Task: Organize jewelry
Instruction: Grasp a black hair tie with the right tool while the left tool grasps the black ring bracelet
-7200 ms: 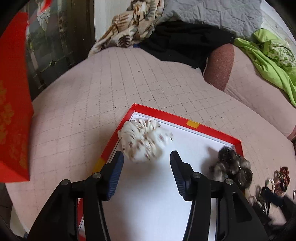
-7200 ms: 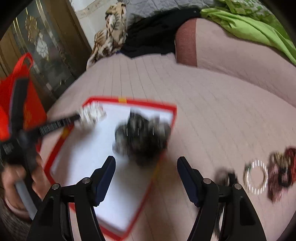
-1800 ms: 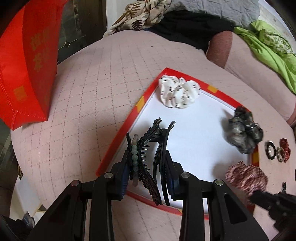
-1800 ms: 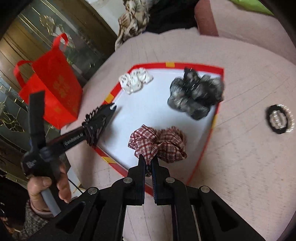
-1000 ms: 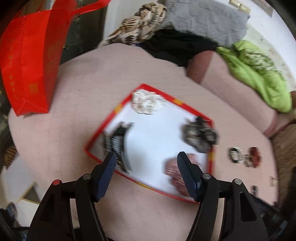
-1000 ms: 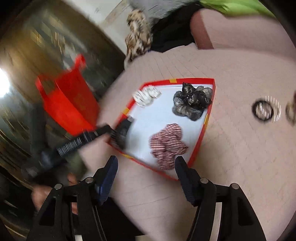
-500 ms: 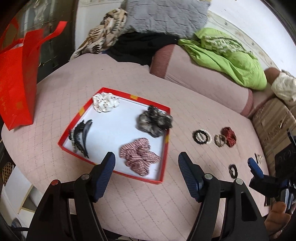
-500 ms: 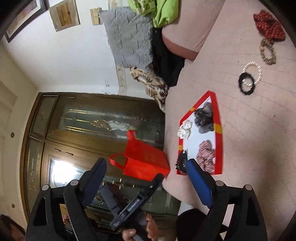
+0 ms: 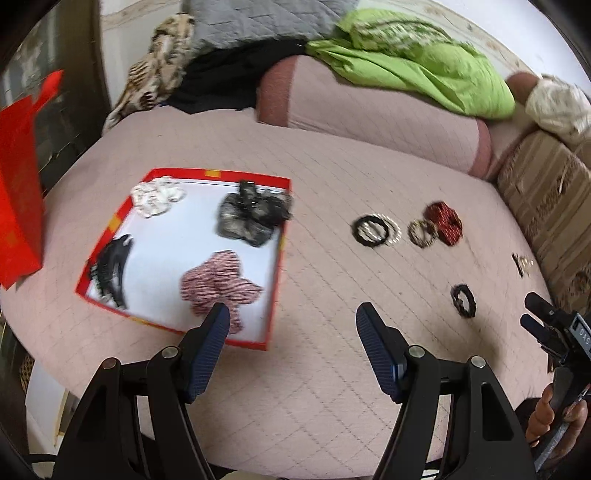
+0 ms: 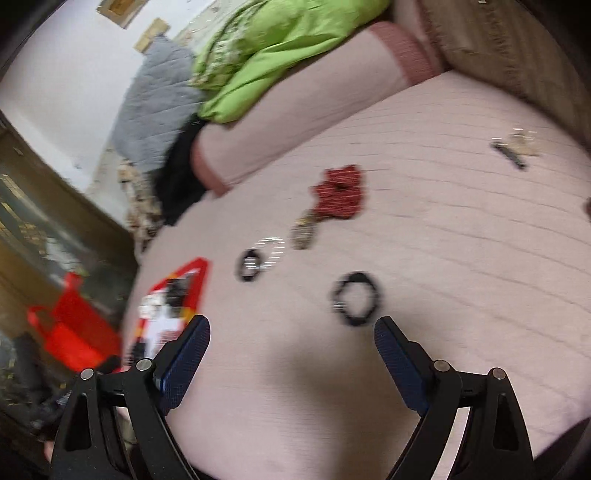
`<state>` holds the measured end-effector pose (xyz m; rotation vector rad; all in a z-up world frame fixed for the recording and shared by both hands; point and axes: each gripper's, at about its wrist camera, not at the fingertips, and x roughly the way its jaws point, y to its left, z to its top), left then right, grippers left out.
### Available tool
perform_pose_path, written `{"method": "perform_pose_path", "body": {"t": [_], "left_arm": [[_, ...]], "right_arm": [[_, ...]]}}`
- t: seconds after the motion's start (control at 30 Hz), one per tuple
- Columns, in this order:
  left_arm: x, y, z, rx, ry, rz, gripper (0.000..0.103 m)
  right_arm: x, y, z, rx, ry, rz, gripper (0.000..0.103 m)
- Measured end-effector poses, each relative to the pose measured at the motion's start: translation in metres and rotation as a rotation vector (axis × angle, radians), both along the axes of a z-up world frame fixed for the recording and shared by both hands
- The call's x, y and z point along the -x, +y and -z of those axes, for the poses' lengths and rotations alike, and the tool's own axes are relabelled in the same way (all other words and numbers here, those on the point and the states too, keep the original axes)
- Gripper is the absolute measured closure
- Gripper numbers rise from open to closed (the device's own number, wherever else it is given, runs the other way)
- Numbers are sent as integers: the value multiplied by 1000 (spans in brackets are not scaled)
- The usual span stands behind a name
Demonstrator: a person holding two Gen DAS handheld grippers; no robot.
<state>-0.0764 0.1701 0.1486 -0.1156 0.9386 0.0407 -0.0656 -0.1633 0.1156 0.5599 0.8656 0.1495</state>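
A red-rimmed white tray [image 9: 275, 280] lies on the pink quilted surface and holds a white scrunchie [image 9: 155, 195], a dark grey scrunchie [image 9: 251, 218], a red plaid scrunchie [image 9: 221, 286] and a black claw clip [image 9: 110, 269]. To its right lie a black and pearl bracelet pair [image 9: 375, 229], a beaded ring [image 9: 421, 233], a dark red scrunchie [image 9: 445, 221], a small black band [image 9: 463, 300] and a hair pin [image 9: 521, 263]. My left gripper [image 9: 291, 321] is open and empty, above the tray's near right corner. My right gripper [image 10: 291, 332] is open and empty, just short of the black band [image 10: 356, 298].
A red gift bag [image 9: 18, 184] stands at the left edge. A pink bolster [image 9: 369, 107], green cloth [image 9: 406, 70] and a grey quilt [image 9: 258, 22] lie at the back. A striped cushion [image 9: 554, 203] is on the right. The right gripper shows in the left wrist view [image 9: 543, 325].
Both grippers let go of their items into the tray, opened and pulled back. The right gripper has swung down toward the small black band.
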Motion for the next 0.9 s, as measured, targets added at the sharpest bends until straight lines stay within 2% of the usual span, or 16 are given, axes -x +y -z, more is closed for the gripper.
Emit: {"method": "perform_pose_path", "body": {"t": [0.23, 0.47, 0.53, 0.67, 0.7, 0.77, 0.9], "left_arm": [[-34, -33, 17, -20, 2, 58, 33], [-107, -52, 39, -13, 15, 104, 34], [-129, -58, 48, -24, 24, 117, 40], [-167, -71, 73, -49, 62, 152, 47], [-176, -73, 81, -49, 79, 158, 52], [-188, -75, 95, -34, 114, 168, 61], [-206, -74, 117, -3, 152, 173, 66]], "right_arm": [[-11, 4, 10, 124, -1, -13, 13], [-25, 9, 26, 168, 25, -52, 25], [-26, 8, 31, 166, 30, -52, 25], [-30, 9, 41, 180, 46, -59, 25], [-31, 9, 43, 191, 48, -59, 25], [-33, 9, 45, 203, 51, -55, 25], [-38, 7, 51, 214, 58, -47, 25]]}}
